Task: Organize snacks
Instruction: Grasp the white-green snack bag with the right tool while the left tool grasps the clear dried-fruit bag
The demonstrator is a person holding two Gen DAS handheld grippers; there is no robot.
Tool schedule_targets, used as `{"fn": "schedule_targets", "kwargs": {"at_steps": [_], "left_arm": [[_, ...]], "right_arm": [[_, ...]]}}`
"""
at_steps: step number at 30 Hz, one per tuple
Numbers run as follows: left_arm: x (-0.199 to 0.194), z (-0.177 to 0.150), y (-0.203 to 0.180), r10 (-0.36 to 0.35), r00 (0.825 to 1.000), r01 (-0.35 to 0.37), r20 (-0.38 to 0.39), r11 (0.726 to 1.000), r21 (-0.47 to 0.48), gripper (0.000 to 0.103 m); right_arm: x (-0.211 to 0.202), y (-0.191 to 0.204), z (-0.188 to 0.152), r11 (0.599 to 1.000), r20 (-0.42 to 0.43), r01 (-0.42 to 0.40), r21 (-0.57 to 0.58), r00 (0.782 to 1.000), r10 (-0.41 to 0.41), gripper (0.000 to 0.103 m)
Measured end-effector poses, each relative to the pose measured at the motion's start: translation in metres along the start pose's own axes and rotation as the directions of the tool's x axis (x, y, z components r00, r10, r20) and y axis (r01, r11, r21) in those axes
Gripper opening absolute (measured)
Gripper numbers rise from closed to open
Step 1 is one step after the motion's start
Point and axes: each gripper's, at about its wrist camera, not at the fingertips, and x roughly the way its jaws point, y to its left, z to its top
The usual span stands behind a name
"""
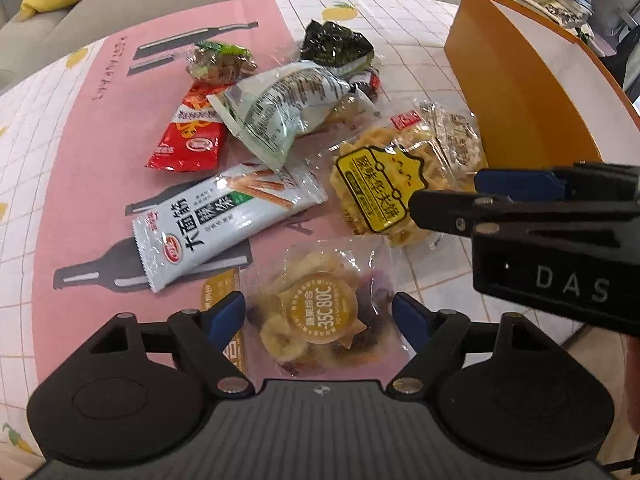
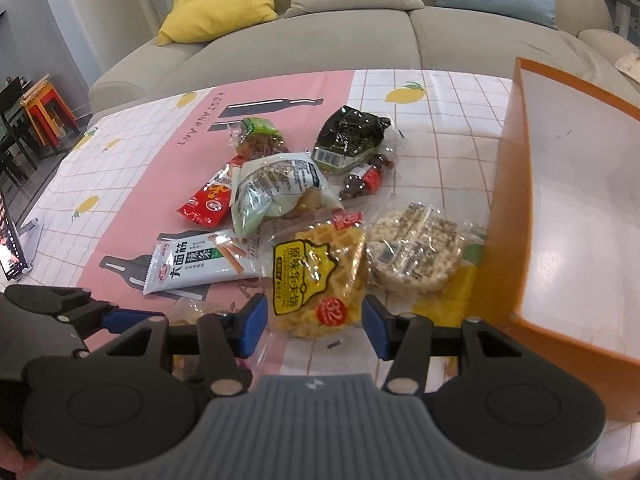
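Left wrist view – the left gripper (image 1: pixel 319 316) stands with its jaws apart, one blue pad on each side of a clear bag of dried fruit chips (image 1: pixel 320 314) with a round gold label; the pads flank the bag without pressing it. At 12 o'clock from this bag lies the heap of snacks on the tablecloth (image 1: pixel 100 128): a white stick-snack packet (image 1: pixel 224 220) at 10 o'clock, a red packet (image 1: pixel 188 136) beyond it, a pale green bag (image 1: pixel 280 108) in the middle, a dark seaweed pack (image 1: pixel 336 44) at the far end. At 1 o'clock lies a waffle pack (image 1: pixel 380 192) with a yellow label. The right gripper (image 1: pixel 448 196) reaches in from 3 o'clock, its tips over the waffle pack's right edge. An orange box (image 1: pixel 520 92) stands at 2 o'clock.

Right wrist view – the right gripper (image 2: pixel 314 326) has its jaws apart, blue pads either side of the near end of the waffle pack (image 2: pixel 316 276); whether they touch the wrapper cannot be told. A puffed-rice cake pack (image 2: pixel 416 248) lies just beside the waffle pack at 2 o'clock, against the wall of the orange box (image 2: pixel 500 216), whose white inside is open to view. The left gripper (image 2: pixel 132 318) shows at 9 o'clock. The remaining snacks spread toward 11 and 12 o'clock; a sofa (image 2: pixel 320 36) with a yellow cushion (image 2: pixel 220 0) lies beyond the table
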Motion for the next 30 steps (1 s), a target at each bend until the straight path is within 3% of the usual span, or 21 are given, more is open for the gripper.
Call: {"fn": "schedule_targets", "kwargs": {"at_steps": [3, 6, 11, 15, 18, 27, 30], "left_arm": [[-0.005, 0.000, 0.006, -0.005, 1.000, 0.005, 0.010, 1.000, -0.013, 0.074], [-0.013, 0.002, 0.015, -0.015, 1.000, 0.016, 0.021, 0.999, -0.040, 0.067], [-0.031, 0.008, 0.037, -0.026, 0.998, 0.032, 0.060, 0.994, -0.107, 0.064], [-0.048, 0.019, 0.052, 0.004, 0.994, 0.012, 0.111, 0.989, -0.146, 0.064], [-0.049, 0.030, 0.065, 0.033, 0.991, -0.010, 0.130, 0.984, -0.176, 0.064], [-0.030, 0.048, 0.096, 0.075, 0.990, -0.042, 0.120, 0.966, -0.256, 0.063], [-0.026, 0.048, 0.097, 0.070, 0.991, -0.037, 0.117, 0.965, -0.259, 0.063]], "right_arm": [[0.001, 0.004, 0.007, 1.000, 0.015, 0.000, -0.022, 1.000, 0.000, 0.056], [0.002, 0.007, 0.015, 0.999, 0.037, 0.003, -0.042, 0.999, -0.001, 0.060], [0.012, 0.011, 0.031, 0.998, 0.056, 0.004, -0.069, 0.998, 0.000, 0.071], [0.024, 0.017, 0.047, 0.997, 0.068, -0.011, -0.082, 0.998, 0.017, 0.089], [0.035, 0.024, 0.059, 0.995, 0.075, -0.028, -0.100, 0.997, 0.035, 0.094], [0.095, 0.038, 0.090, 0.991, -0.001, -0.025, -0.132, 1.000, 0.025, 0.095], [0.105, 0.038, 0.090, 0.991, -0.026, -0.022, -0.132, 0.999, 0.019, 0.085]]}}
